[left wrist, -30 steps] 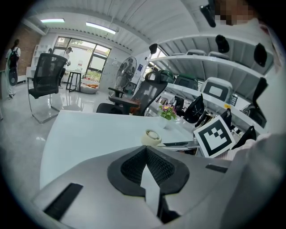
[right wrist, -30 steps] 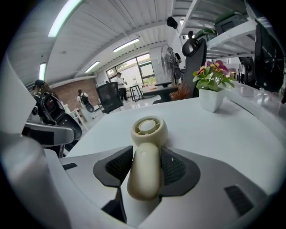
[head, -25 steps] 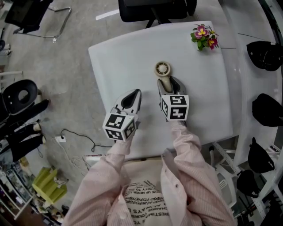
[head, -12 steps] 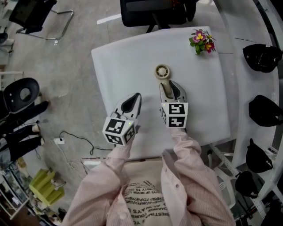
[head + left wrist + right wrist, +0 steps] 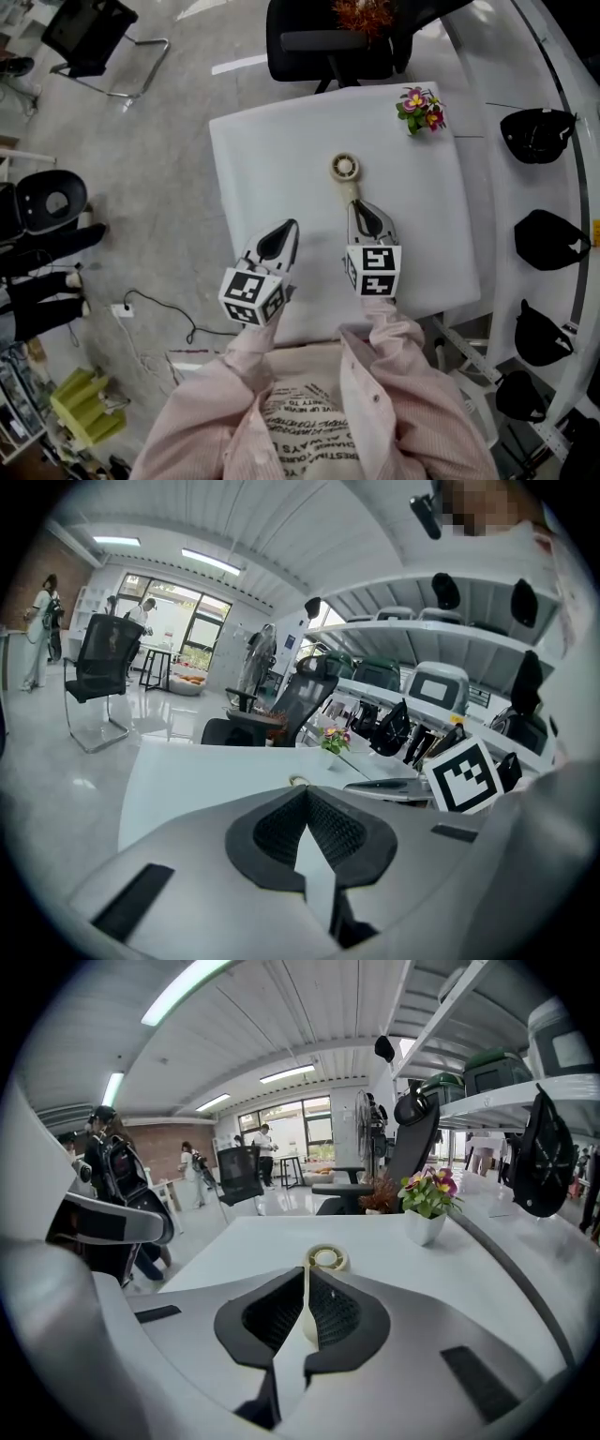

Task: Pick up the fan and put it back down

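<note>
The fan (image 5: pixel 345 169) lay near the middle of the white bench (image 5: pixel 272 150), its round head at 12 o'clock from the right claw (image 5: pixel 360 206) and its slim handle running back toward the person. The right claw was closing on that handle. In the right gripper view the cream stem sat between the dark pads, which looked pressed against it, and the fan head (image 5: pixel 327 1258) showed just beyond the tips. Taking the handle rather than the head was probably the sensible choice, since the narrow stem fits the jaws and the head hangs free. Whether the fan had left the bench yet could not be told; it seemed to rest there.

The left claw (image 5: pixel 284 228) hovered at 9 o'clock from the right one, jaws together with nothing between them, likely held aside because one grip was enough.

A small pot of flowers (image 5: pixel 419 108) stood at 1 o'clock from the fan, well apart from it.
</note>
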`<state>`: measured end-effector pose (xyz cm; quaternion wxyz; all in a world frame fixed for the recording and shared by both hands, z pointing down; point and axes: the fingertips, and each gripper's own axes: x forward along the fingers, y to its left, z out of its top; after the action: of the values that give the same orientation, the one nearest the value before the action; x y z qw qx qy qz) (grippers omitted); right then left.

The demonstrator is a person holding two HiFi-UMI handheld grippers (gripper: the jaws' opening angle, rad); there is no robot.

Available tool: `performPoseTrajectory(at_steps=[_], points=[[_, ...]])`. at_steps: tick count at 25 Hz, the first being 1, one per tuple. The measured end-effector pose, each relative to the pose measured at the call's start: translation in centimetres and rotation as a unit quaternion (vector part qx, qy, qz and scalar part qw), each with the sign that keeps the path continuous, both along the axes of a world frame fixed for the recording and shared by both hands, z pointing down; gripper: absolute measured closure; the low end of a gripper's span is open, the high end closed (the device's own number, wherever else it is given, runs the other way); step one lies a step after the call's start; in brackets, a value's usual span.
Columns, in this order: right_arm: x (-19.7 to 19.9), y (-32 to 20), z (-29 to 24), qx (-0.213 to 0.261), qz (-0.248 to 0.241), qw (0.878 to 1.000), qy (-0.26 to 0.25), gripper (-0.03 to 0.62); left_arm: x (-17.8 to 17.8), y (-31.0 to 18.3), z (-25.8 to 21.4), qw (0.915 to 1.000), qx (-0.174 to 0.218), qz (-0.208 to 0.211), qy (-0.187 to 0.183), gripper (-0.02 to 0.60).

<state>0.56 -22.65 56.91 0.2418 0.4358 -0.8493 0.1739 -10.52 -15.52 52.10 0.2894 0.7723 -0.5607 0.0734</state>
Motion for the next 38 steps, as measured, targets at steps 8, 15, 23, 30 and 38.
performPoseTrajectory(at_steps=[8, 15, 23, 30, 38], points=[[-0.4, 2.5, -5.6, 0.019, -0.012, 0.998, -0.053, 0.592, -0.1, 2.8, -3.7, 0.9996, 0.027, -0.005, -0.001, 0.58], [-1.4, 4.3, -10.3, 0.04, -0.038, 0.993, -0.101, 0.594, -1.3, 4.2, -7.5, 0.9971, 0.071, -0.009, -0.024, 0.58], [-1.8, 5.9, -16.0, 0.074, -0.073, 0.984, -0.144, 0.594, -3.6, 5.9, -11.3, 0.9916, 0.115, -0.037, -0.045, 0.58], [-1.9, 6.7, -20.2, 0.115, -0.089, 0.973, -0.178, 0.594, -5.9, 7.1, -14.8, 0.9841, 0.153, -0.065, -0.063, 0.58], [-1.2, 7.0, -22.7, 0.149, -0.09, 0.969, -0.175, 0.594, -7.3, 8.0, -17.4, 0.9761, 0.182, -0.09, -0.078, 0.58]])
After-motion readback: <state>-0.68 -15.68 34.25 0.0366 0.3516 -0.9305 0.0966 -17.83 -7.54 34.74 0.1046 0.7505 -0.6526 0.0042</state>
